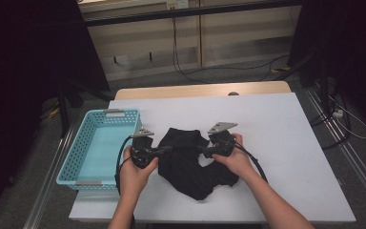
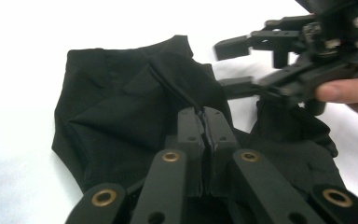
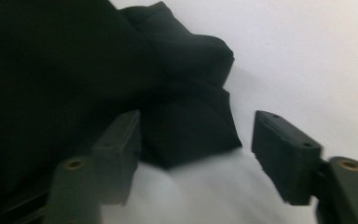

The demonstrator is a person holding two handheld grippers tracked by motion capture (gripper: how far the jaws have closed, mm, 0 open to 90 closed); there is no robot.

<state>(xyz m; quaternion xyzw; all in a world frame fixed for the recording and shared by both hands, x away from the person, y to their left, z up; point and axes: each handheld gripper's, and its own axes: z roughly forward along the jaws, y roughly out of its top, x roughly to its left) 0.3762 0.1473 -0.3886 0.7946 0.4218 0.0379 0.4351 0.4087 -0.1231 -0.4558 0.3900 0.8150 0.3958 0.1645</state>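
One turquoise basket point(image 1: 78, 157), black garment point(image 1: 190, 164) beside

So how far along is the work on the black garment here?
Early to middle. Done: the left tongs are shut on a fold of the black garment, which lies crumpled on the white table. In hand: the right tongs stand open around its corner, not gripping. Left: the blue basket beside it holds nothing; any folding or placing looks undone.

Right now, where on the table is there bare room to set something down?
The white table lies bare right of the black garment and behind it, toward the far edge. The blue basket holds nothing. It is crowded in the middle, where the left gripper and right gripper meet the garment.
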